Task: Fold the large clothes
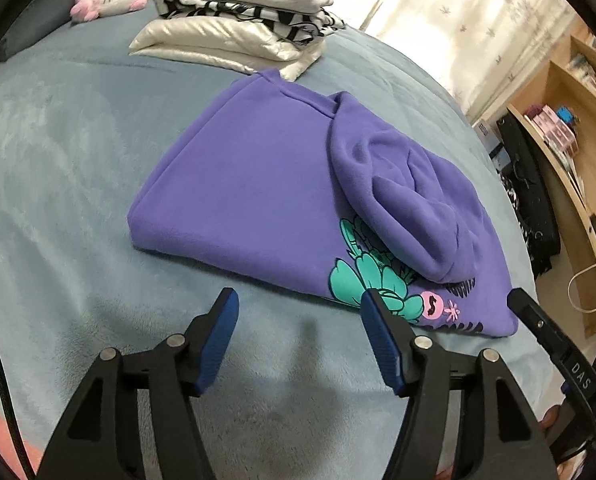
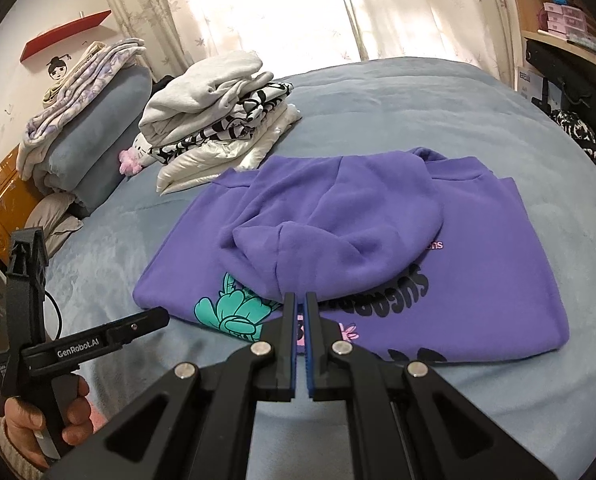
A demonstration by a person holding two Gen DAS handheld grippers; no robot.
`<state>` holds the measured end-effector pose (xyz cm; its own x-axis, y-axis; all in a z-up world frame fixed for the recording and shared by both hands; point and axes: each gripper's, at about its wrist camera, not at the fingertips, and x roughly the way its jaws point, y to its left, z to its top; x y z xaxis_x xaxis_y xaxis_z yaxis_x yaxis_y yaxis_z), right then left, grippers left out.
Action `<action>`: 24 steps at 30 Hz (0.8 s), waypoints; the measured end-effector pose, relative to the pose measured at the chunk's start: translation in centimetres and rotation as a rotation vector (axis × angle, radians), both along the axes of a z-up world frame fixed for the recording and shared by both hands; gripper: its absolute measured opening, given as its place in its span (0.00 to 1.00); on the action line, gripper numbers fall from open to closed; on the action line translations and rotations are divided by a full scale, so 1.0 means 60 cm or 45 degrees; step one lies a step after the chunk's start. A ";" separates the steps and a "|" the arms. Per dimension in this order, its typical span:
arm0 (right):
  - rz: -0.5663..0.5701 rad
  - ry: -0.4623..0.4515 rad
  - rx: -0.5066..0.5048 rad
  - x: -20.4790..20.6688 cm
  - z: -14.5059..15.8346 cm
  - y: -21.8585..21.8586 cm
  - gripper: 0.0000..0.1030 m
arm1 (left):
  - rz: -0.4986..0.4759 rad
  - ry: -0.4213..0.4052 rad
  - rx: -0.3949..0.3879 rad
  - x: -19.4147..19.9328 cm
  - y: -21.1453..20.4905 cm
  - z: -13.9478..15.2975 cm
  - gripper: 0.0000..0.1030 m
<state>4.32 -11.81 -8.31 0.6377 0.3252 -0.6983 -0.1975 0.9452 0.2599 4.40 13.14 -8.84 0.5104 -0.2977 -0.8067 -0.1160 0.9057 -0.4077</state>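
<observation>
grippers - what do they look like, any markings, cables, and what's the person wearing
Both are black, angular linkage frames with silver pivot pins and blue ribbed pads: left gripper, right gripper. In the right wrist view the left one's body reads "GenRobot.AI" in white, with a thin black cable looping beside it. The hand holding it shows a cream knitted cuff.

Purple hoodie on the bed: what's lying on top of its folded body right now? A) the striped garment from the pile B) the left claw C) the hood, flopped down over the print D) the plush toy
C: the hood of the purple hoodie lies folded down over the teal and black print, while both claws sit short of the near edge, touching nothing.
</observation>
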 end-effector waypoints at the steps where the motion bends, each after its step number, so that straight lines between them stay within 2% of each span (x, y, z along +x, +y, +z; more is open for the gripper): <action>1: 0.003 0.003 0.001 0.001 -0.002 0.001 0.02 | 0.007 0.005 -0.015 0.001 0.003 -0.005 0.61; 9: 0.020 0.008 0.004 0.008 -0.015 0.012 0.02 | 0.113 0.054 -0.219 0.006 0.032 -0.055 0.61; 20: 0.032 -0.015 -0.007 0.026 -0.025 0.022 0.03 | 0.181 -0.035 -0.244 0.049 0.032 -0.093 0.61; 24: 0.029 -0.019 -0.001 0.040 -0.025 0.025 0.03 | 0.204 -0.033 -0.285 0.081 0.036 -0.102 0.61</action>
